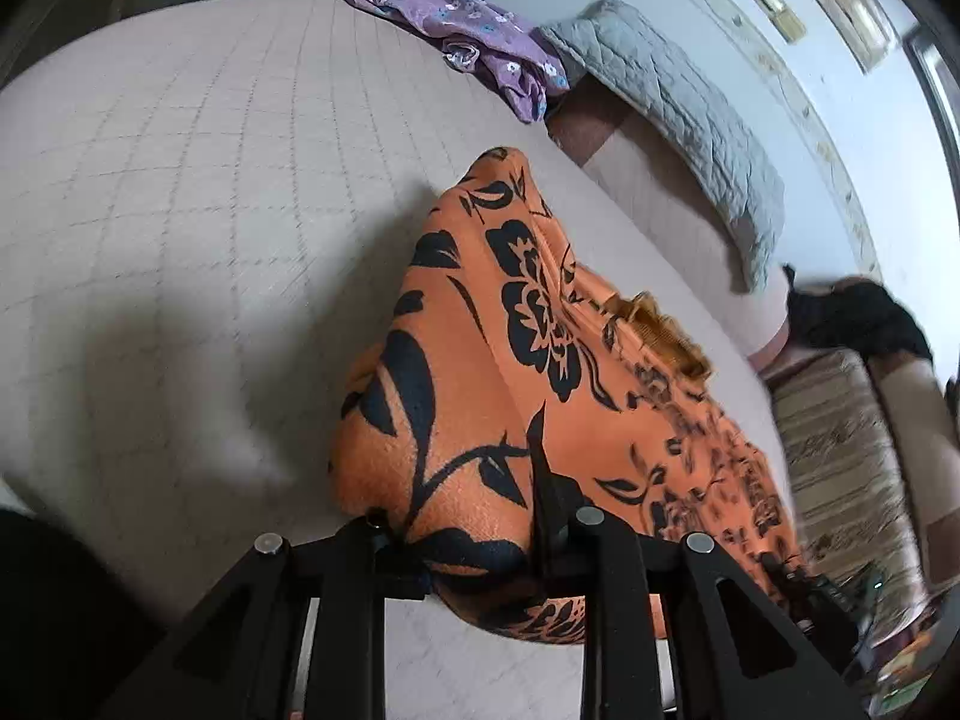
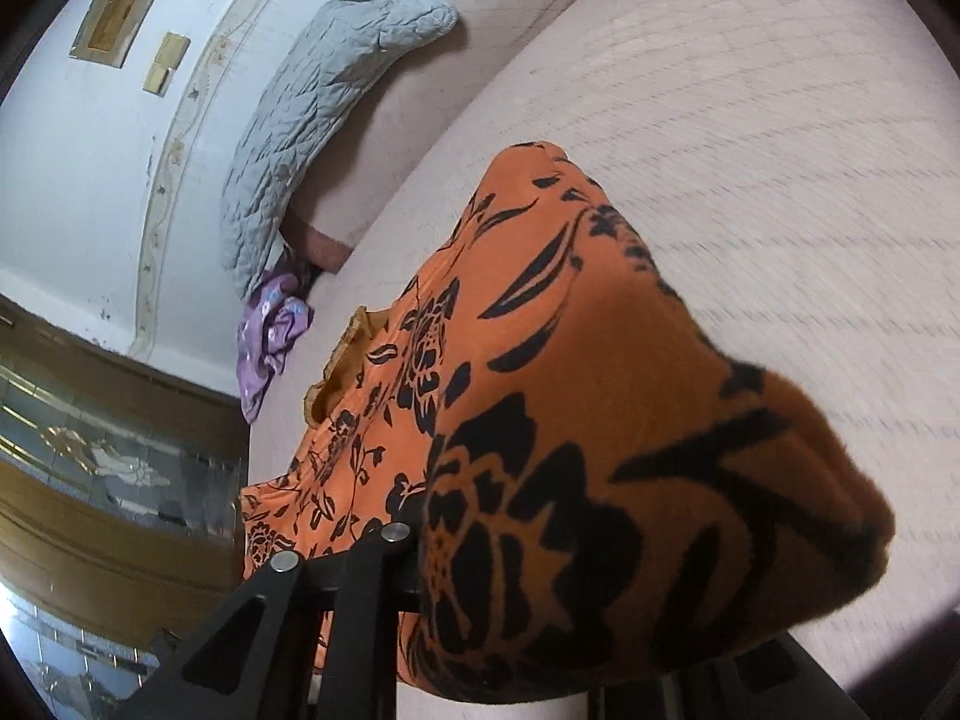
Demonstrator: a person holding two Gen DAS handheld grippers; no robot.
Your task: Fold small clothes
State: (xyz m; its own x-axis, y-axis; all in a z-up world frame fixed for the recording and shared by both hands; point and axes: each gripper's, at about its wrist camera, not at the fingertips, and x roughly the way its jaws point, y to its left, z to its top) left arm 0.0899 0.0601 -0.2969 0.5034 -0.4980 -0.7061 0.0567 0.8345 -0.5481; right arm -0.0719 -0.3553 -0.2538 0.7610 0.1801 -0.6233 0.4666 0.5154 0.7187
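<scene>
— Orange cloth with a black flower-and-leaf print, that's the garment point(image 1: 528, 360). Where does it lie?

— On the pale quilted bed cover point(image 1: 180, 210), part of it lifted. Big black blossoms and long leaves show at the raised end; farther off the print turns to small sprigs, and a frilly, darker orange trim point(image 1: 660, 330) edges an opening there.

— Is the left gripper point(image 1: 474, 546) holding it?

— Yes. Its black jaws are pinched on a bunched fold, and the fabric bulges up in a rounded hump just past them, then slopes down to the cover.

— And the right gripper point(image 2: 420, 558)?

— Closed on the same garment too, at another edge. From that side the cloth drapes right over the fingers, so only one black finger shows clearly; the fabric looks fuzzy and blurred near the lens.

— Anything else on the bed?

— A crumpled purple garment point(image 1: 480, 42) with small pale flowers, well apart from the orange one, near the far edge. Beside it a grey quilted pad point(image 1: 678, 108) leans along the base of the white wall point(image 1: 852, 138).
</scene>
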